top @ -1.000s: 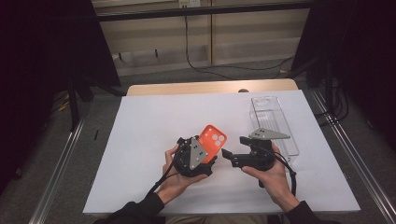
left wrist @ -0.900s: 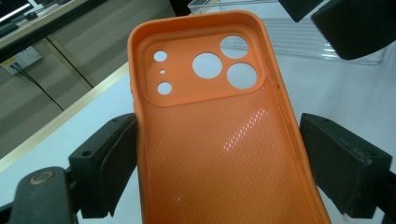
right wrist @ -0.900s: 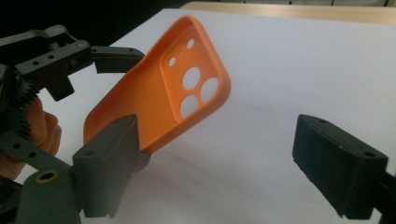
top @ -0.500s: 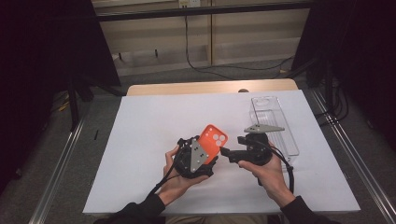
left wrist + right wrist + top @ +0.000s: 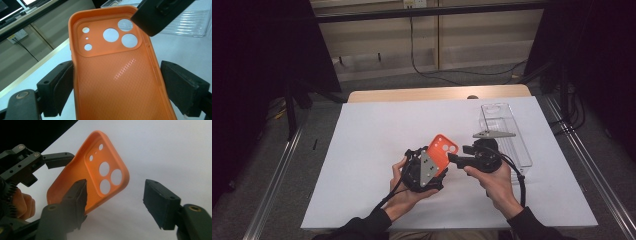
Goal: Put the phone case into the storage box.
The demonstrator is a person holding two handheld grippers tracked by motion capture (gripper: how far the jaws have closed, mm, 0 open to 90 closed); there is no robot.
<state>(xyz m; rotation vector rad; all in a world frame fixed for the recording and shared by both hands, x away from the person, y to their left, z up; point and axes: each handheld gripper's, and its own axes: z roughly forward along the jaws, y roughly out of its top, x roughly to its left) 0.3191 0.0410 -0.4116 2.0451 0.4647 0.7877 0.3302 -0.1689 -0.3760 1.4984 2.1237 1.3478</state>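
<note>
the left gripper [image 5: 432,167] clamps an orange phone case [image 5: 442,152] between its two jaws, one jaw on each long edge of the case, as the left gripper view shows. the case [image 5: 117,72] is held above the white table sheet [image 5: 362,150], tilted, with its camera-cutout end pointing up and away from the person. in the left gripper view the hollow inner face of the case is turned toward that camera; the round lens openings sit at the upper end.

the right gripper [image 5: 452,157] is held just beside the case on its right side, with its jaws pointing toward the case. in the right gripper view its jaws stand wide apart; the left-hand jaw overlaps the lower corner of the case [image 5: 97,177], and the other jaw is apart from it, over the bare sheet. whether the near jaw touches the case cannot be told.

a clear plastic tray [image 5: 507,132] lies flat on the sheet, behind the right gripper, near the right edge of the table.
</note>
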